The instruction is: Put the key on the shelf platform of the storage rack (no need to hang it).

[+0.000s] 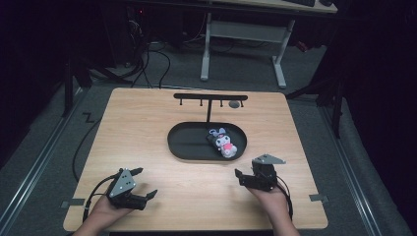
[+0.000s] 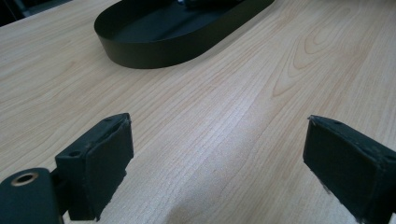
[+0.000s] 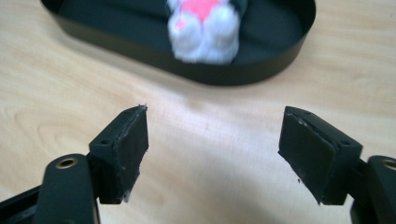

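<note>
Pale wood-grain table (image 1: 147, 128) is carrying a black oval tray (image 1: 184, 142) near its centre, with a T-shaped black hook rack (image 1: 210, 97) rising at the tray's twelve o'clock. A white and pink plush charm (image 1: 223, 141) is lying inside the tray toward its three o'clock end. The left gripper (image 1: 145, 183) is resting in a hand at the table's seven o'clock, jaws spread wide and empty, well apart from the tray. The right gripper (image 1: 246, 176) is waiting at five o'clock, jaws likewise parted on nothing, its camera looking at the charm (image 3: 203, 32) over the near tray wall (image 3: 224, 74). Judged stage: approach not yet begun. The next move is calling for the right gripper to be advancing toward twelve o'clock, clearing the rim and straddling the soft charm before closing
</note>
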Action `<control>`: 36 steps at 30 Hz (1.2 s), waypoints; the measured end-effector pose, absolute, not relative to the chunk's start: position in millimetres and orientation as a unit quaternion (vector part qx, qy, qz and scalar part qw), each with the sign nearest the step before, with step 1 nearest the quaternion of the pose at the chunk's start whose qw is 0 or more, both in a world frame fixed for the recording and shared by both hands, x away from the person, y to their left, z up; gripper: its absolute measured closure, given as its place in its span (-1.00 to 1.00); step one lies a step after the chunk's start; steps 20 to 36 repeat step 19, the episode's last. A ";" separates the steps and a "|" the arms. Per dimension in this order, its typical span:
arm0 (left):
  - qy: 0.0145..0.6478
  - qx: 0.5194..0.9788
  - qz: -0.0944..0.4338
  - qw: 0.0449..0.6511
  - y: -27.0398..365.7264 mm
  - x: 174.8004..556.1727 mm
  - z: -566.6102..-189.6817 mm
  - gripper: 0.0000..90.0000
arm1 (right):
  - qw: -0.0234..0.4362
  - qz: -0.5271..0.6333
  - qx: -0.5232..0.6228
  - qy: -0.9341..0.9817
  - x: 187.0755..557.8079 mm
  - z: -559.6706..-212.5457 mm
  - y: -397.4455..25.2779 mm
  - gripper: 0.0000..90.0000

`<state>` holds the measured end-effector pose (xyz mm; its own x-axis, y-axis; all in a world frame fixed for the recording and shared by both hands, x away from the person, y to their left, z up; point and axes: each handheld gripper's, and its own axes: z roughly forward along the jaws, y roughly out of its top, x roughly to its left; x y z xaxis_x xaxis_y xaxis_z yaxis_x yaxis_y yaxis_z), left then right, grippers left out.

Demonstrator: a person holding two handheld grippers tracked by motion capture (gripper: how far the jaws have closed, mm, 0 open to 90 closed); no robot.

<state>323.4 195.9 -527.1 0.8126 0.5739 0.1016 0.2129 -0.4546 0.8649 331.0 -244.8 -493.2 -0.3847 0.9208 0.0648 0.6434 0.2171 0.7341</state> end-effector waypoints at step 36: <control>0.225 0.837 0.189 0.461 190.1 325.4 -526.4 -0.79 | 0.260 0.369 0.517 0.727 280.0 -515.4 -258.8 -0.53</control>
